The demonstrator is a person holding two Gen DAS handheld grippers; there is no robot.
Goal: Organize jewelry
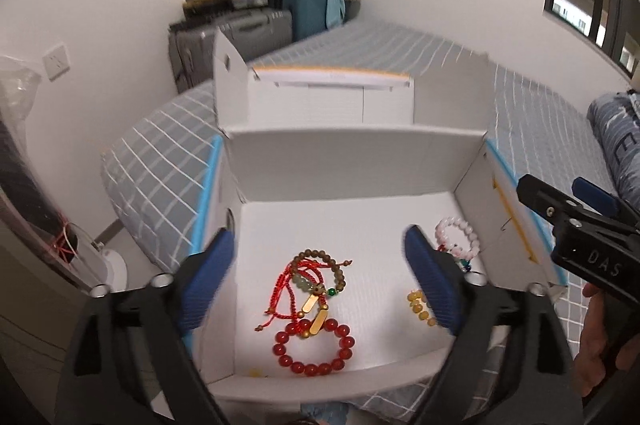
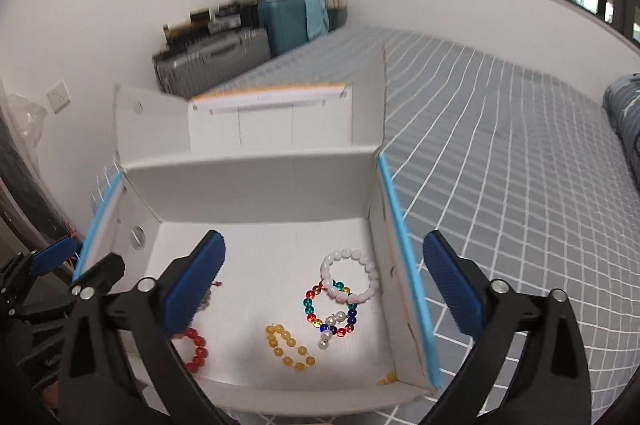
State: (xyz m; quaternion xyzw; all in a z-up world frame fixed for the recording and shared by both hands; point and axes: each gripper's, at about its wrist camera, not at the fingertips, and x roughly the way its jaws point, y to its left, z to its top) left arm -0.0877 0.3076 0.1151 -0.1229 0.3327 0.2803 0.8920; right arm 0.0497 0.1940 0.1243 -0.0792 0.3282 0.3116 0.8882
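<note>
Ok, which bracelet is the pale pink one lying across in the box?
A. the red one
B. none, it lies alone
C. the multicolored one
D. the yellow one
C: in the right wrist view the pink bracelet overlaps the top of the multicolored bracelet; the yellow and red ones lie apart.

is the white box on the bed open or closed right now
Open. The white box has its lid flaps standing up behind it, and the red bead bracelet and pink bracelet lie visible inside.
</note>
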